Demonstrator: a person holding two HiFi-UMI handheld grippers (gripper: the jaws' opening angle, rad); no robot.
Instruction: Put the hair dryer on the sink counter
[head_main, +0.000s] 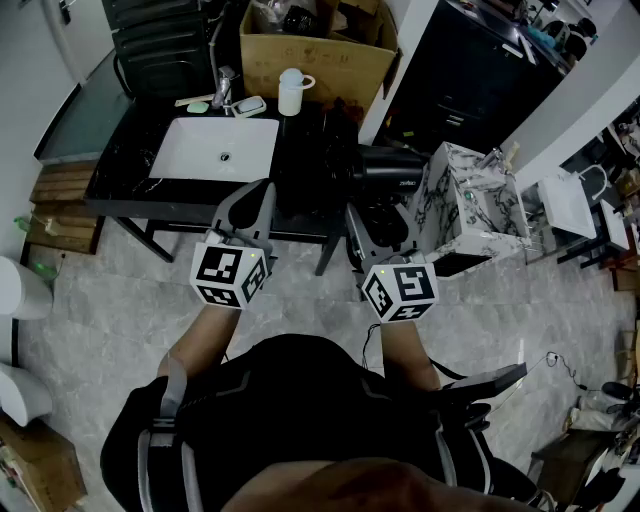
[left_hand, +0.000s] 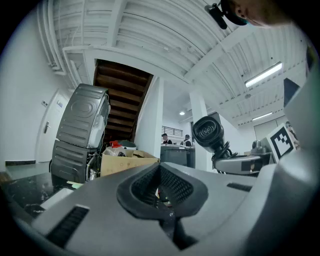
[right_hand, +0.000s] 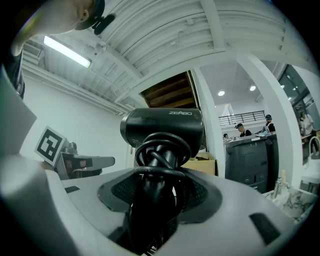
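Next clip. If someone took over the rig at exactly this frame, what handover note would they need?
Left hand-held gripper: jaws together, nothing between them.
Right hand-held gripper: closed on the cord-wrapped handle of the hair dryer.
Hair dryer: held in the air near the right end of the sink counter, not resting on it.
Done: dryer picked up.
Left: carry it over the counter, probably the bare part right of the sink, set it down, release.
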